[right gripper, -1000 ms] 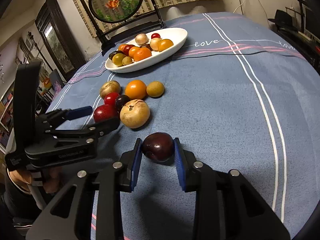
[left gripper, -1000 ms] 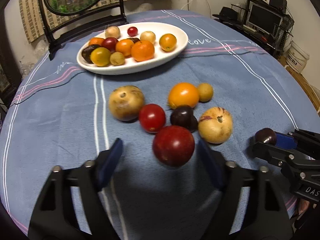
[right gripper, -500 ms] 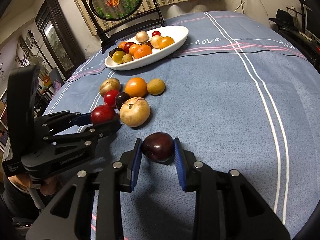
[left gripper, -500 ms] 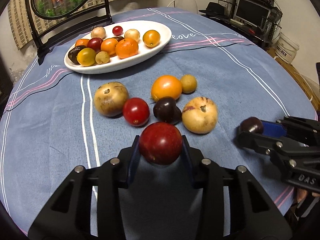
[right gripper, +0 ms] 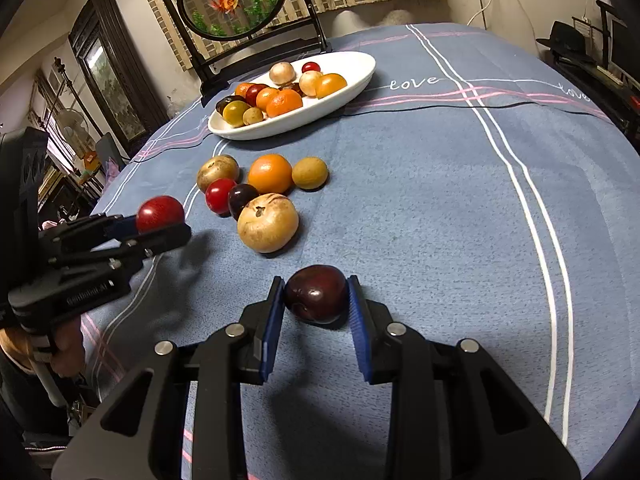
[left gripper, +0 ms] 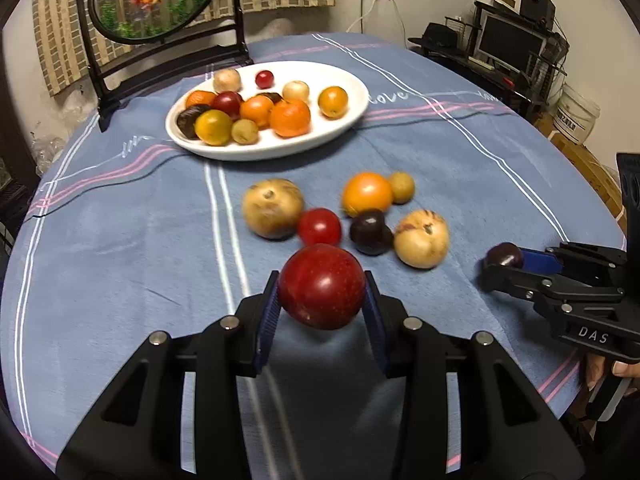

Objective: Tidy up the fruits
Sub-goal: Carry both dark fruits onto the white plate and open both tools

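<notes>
The left tongs (left gripper: pixel 321 307) pinch a red apple (left gripper: pixel 321 286). The right tongs (right gripper: pixel 316 312) pinch a dark plum (right gripper: pixel 316 294), near the white plate (right gripper: pixel 352 80).

Each camera sits just behind its own gripper, low over the blue tablecloth (left gripper: pixel 120 240), looking forward along the fingers toward the white plate (left gripper: pixel 352 116) at the far side. The left view faces it nearly head-on; the right view (right gripper: pixel 360 80) seems angled leftward. Both share the plate, the loose fruit cluster (left gripper: pixel 348 216) (right gripper: pixel 260 196), and the opposite gripper at one edge.
</notes>
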